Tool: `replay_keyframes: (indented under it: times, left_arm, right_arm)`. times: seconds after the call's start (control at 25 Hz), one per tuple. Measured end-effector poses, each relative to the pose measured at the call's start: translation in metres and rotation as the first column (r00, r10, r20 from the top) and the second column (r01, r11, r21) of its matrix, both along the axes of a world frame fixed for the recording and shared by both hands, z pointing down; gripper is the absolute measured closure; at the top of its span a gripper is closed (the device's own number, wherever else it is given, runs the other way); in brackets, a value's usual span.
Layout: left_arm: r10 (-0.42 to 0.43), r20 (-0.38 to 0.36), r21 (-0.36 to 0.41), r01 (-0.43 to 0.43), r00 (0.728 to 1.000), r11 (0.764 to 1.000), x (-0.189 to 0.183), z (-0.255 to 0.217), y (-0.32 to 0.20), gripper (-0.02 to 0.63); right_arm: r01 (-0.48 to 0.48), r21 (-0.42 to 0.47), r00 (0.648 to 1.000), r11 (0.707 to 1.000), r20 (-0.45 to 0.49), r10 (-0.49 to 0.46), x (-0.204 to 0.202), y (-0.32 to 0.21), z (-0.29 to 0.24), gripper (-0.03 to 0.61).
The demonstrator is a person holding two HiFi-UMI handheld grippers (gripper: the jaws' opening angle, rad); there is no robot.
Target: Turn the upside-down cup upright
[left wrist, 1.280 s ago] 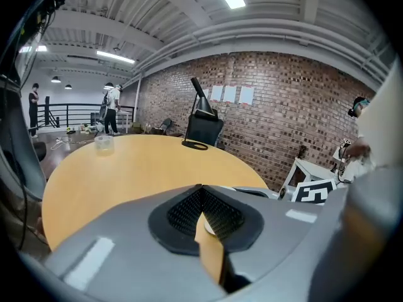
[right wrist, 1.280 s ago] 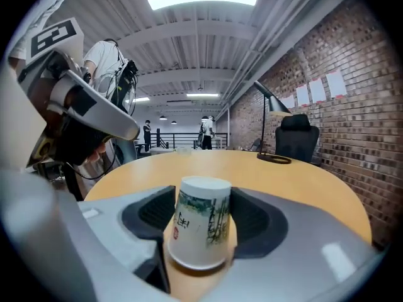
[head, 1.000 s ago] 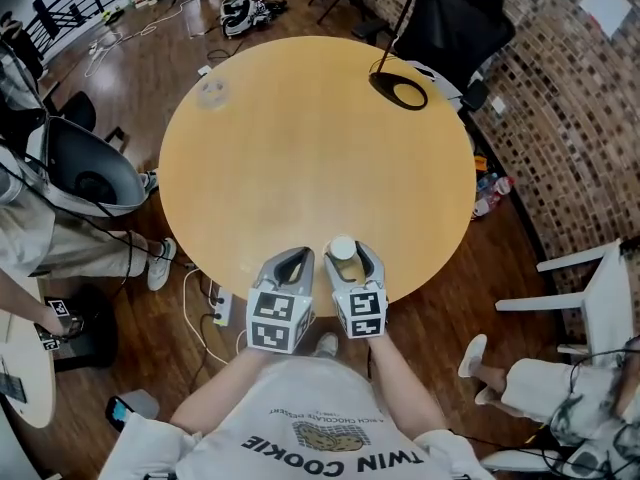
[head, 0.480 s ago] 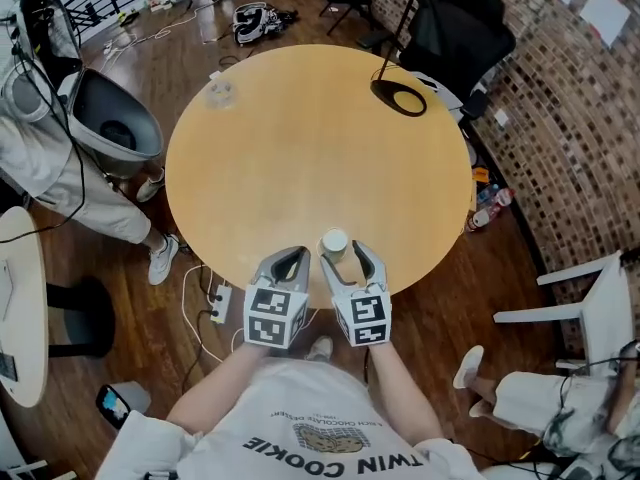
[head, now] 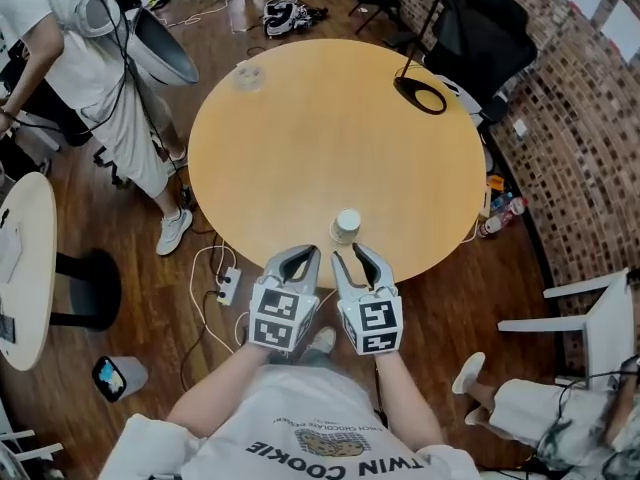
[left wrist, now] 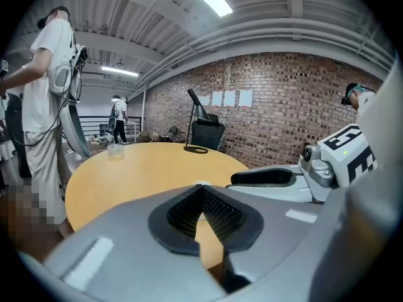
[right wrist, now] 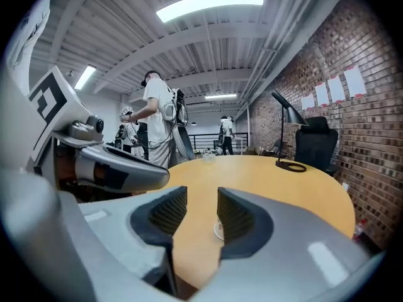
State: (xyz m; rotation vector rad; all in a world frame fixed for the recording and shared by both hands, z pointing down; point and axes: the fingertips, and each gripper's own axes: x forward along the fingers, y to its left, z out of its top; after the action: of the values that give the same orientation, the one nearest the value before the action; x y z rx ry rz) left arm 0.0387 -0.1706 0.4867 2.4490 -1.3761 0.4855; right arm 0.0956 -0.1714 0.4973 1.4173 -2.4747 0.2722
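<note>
Head view: the cup (head: 346,226) stands on the tabletop (head: 330,128) near its 6 o'clock edge, just beyond the right gripper (head: 351,258) and beside the left gripper (head: 299,260).

Left gripper view: its fingers (left wrist: 220,216) are together and empty.

Right gripper view: its fingers (right wrist: 236,216) are apart and closing on nothing. The cup peeks out beyond them.

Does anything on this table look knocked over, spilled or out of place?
Nothing is spilled or tipped. The cup stands very near the front edge of the table, which looks a bit precarious. Whether it is rim-up can't be told from these views.
</note>
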Motion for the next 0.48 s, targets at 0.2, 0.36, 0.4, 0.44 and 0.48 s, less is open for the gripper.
replay_keyframes:
  times: [0.2, 0.36, 0.4, 0.44, 0.48]
  left_arm:
    - [0.022, -0.015, -0.012, -0.023, 1.0, 1.0, -0.002, -0.004, 0.027, 0.607]
    - [0.058, -0.029, -0.001, -0.058, 0.998, 0.998, -0.008, -0.009, 0.06, 0.607]
    - [0.065, -0.034, 0.007, -0.065, 0.997, 0.998, -0.013, -0.01, 0.069, 0.607]
    - [0.071, -0.04, 0.015, -0.071, 0.997, 0.997, -0.017, -0.011, 0.08, 0.607]
    - [0.079, -0.045, 0.02, -0.078, 0.996, 0.997, -0.023, -0.011, 0.091, 0.607]
  right_arm:
    - [-0.027, 0.023, 1.0, 0.999, 0.002, 0.027, -0.007, 0.024, -0.013, 0.439]
    - [-0.053, 0.028, 0.999, 0.998, 0.009, 0.053, -0.02, 0.052, -0.02, 0.465]
    - [-0.063, 0.032, 0.998, 0.998, 0.007, 0.063, -0.024, 0.061, -0.022, 0.469]
    - [-0.074, 0.037, 0.997, 0.997, 0.005, 0.074, -0.029, 0.071, -0.022, 0.471]
    - [-0.086, 0.04, 0.996, 0.995, 0.003, 0.086, -0.034, 0.082, -0.022, 0.472]
